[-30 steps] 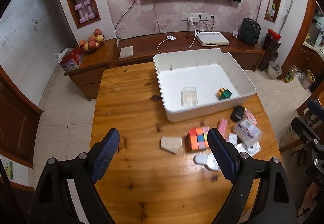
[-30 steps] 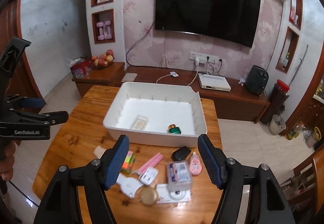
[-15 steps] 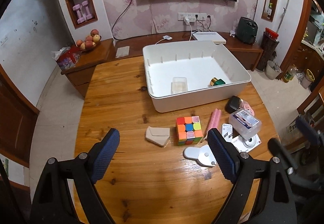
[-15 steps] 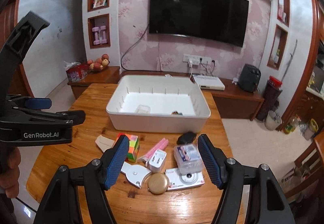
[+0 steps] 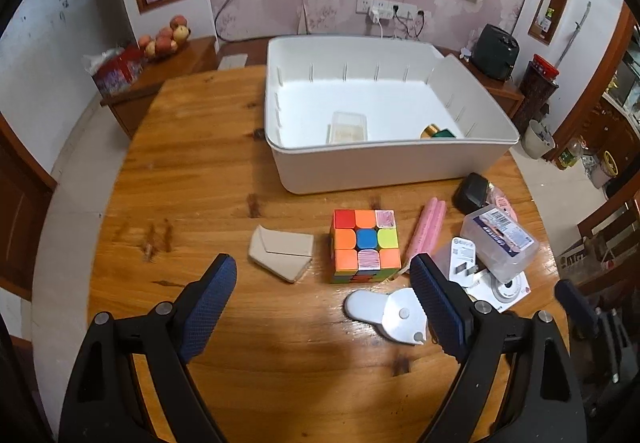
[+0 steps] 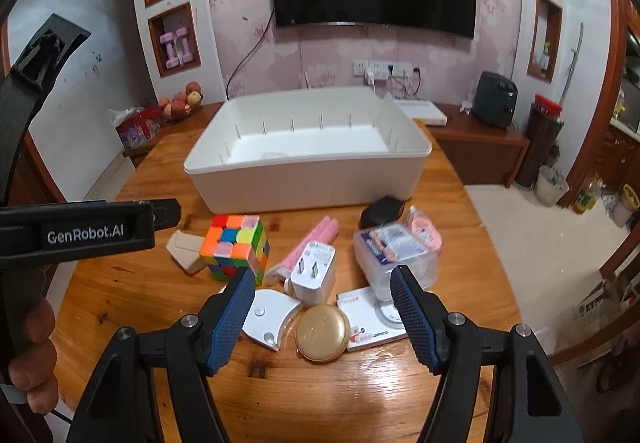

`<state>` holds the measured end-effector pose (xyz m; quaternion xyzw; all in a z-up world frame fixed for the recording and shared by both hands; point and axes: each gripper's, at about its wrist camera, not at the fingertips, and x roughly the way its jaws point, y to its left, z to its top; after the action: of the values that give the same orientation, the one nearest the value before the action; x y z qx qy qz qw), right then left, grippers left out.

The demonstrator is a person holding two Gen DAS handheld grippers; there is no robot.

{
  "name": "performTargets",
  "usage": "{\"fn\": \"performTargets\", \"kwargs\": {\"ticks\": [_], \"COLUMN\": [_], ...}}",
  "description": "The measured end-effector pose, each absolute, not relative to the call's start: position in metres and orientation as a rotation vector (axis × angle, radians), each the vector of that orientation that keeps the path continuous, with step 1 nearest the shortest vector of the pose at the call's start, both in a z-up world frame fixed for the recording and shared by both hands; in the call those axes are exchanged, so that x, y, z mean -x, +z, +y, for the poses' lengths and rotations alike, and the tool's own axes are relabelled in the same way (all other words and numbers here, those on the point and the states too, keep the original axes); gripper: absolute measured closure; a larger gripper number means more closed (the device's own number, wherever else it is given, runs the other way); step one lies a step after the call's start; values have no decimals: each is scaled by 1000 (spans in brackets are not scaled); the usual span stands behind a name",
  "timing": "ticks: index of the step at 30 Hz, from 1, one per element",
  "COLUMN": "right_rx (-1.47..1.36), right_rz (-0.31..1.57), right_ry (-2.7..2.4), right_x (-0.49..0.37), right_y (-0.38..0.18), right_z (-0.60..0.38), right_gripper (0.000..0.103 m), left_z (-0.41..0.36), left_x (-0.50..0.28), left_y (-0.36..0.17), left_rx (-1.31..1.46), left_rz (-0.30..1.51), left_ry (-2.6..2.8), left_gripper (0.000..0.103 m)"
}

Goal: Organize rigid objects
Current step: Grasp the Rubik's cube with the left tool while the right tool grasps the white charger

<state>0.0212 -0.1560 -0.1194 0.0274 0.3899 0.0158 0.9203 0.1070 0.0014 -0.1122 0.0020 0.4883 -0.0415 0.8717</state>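
Wooden table (image 5: 192, 163): bin (image 5: 400, 167) at 12 o'clock holds two items; cube (image 5: 365, 245), plug (image 6: 314, 271), compact (image 6: 322, 331) and others remain outside. Left gripper (image 5: 322, 303) and right gripper (image 6: 322, 317) gape, empty. Judged early.

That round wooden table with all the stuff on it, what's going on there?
A person with a two-finger gripper in each hand is sorting small items into the white plastic bin. Only a clear plastic box and a gold-and-green object lie inside. The multicoloured puzzle cube, beige wedge-shaped case, white plug adapter and round gold compact sit on the table. The left gripper and right gripper are both open and empty above them.
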Motion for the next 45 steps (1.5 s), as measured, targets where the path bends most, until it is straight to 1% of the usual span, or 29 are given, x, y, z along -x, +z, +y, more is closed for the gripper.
{"fn": "performTargets", "kwargs": {"ticks": [8, 17, 19, 21, 22, 24, 30, 34, 37, 39, 45], "right_rx": [-76, -71, -73, -75, -77, -86, -83, -75, -77, -75, -77], "right_rz": [837, 851, 860, 873, 880, 898, 902, 904, 896, 896, 901], "right_ry": [21, 3, 5, 8, 8, 16, 22, 28, 23, 23, 17], "right_x": [-42, -61, -67, -72, -74, -78, -83, -84, -82, -82, -82], "right_y": [-158, -177, -182, -187, -189, -195, -200, -203, -203, -203, -201], "right_z": [-153, -150, -149, -149, -149, -149, -146, -143, -143, -143, -145], "right_gripper": [32, 32, 40, 45, 51, 54, 61, 67, 68, 68, 71], "left_z": [-15, -19, -21, -24, -26, -29, -30, -35, -39, -42, -33], "left_x": [-133, -154, -156, -157, -157, -157, -161, -162, -159, -155, -151], "left_y": [-147, -173, -177, -180, -181, -184, -193, -198, -198, -194, -190], "left_rx": [-2, 19, 16, 8, -3, -31, -67, -130, -166, -192, -171], "left_rz": [1069, 1146, 1155, 1158, 1158, 1155, 1176, 1174, 1163, 1135, 1142], "left_ry": [-107, -125, -130, -131, -128, -116, -82, -53, -58, -65, -60], "left_gripper": [13, 13, 13, 13, 13, 13, 13, 14, 20, 41, 42]}}
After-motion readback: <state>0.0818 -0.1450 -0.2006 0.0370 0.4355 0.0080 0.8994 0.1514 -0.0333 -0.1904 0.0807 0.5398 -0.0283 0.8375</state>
